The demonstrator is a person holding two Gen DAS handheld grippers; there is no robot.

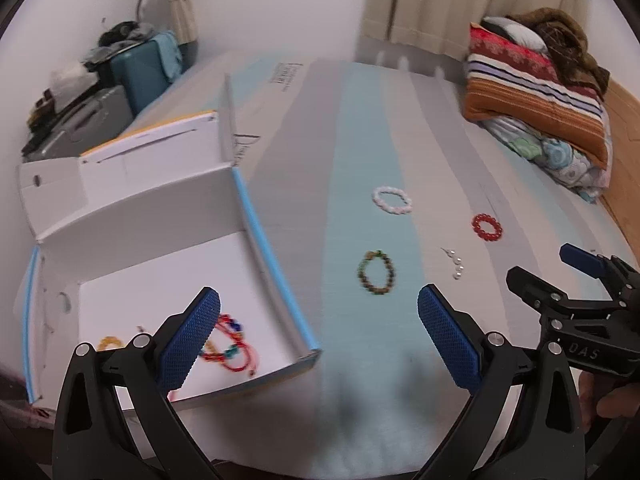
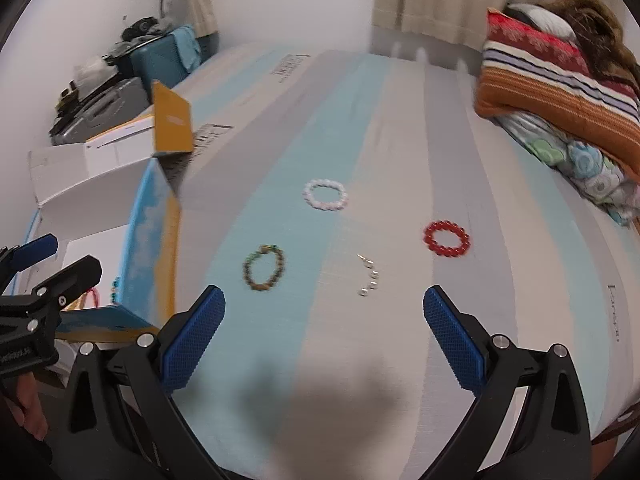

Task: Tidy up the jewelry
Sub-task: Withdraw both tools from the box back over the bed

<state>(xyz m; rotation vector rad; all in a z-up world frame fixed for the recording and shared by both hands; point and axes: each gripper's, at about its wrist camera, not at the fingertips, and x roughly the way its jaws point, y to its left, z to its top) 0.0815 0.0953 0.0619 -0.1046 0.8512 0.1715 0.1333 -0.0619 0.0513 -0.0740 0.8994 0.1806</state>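
Both the left gripper (image 1: 319, 330) and right gripper (image 2: 324, 330) hung spread and empty. The dark green-brown beaded bracelet (image 2: 264, 267) lay on the striped bedsheet (image 2: 384, 128) beside the white cardboard box (image 1: 160, 280); seemingly light, limp and rolling, best pinched across its strand.

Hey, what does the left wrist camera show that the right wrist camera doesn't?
Only the left wrist view looks down into the open white cardboard box, showing the red-corded multicoloured bead bracelet and a yellow bead bracelet on its floor. Only the right wrist view shows the box's blue and orange outer side. Both show four pieces on the striped bedsheet: white bead bracelet, red bead bracelet, dark green-brown bead bracelet and pearl strand. Both tongs are open and empty.
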